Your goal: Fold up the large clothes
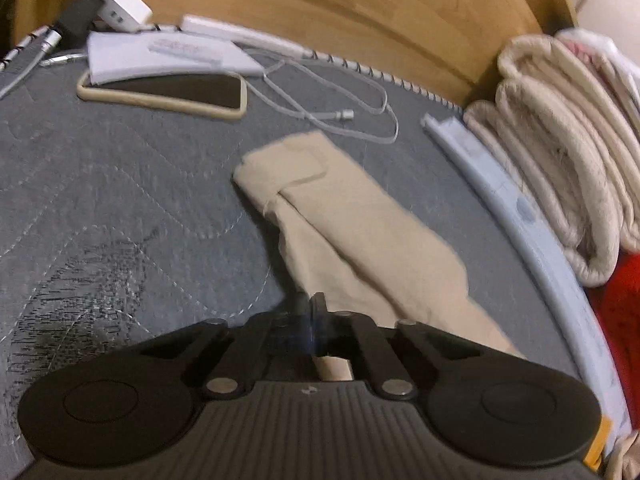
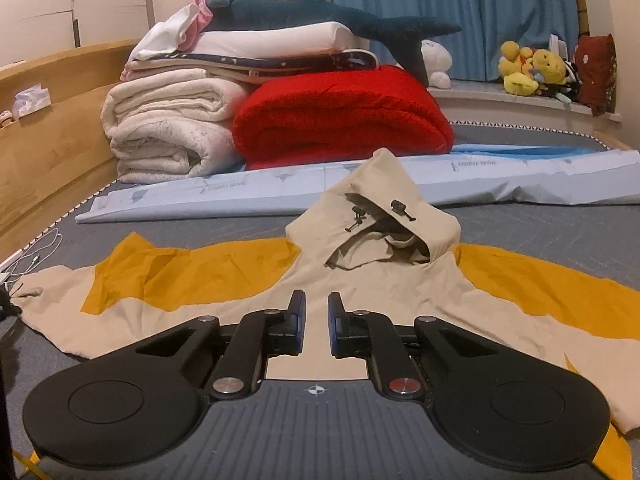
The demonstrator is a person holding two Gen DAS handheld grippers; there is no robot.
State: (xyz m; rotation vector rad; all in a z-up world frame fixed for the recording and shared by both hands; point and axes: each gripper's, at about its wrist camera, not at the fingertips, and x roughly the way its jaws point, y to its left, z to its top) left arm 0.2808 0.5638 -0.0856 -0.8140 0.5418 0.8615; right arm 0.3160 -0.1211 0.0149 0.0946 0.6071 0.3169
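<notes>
Both wrist views look low along the bed — sharing the jacket.

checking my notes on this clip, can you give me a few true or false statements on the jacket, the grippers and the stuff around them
1. The left gripper is shut on the beige sleeve. True.
2. The right gripper has its jaws fully together. False: a narrow gap shows between them, and no cloth is pinched.
3. The jacket lies spread on the grey mattress with its hood standing up. True.
4. The phone lies on top of the sleeve. False: it lies apart from it, near the wooden headboard.
5. The red blanket is to the left of the white quilt. False: it is to its right.
</notes>
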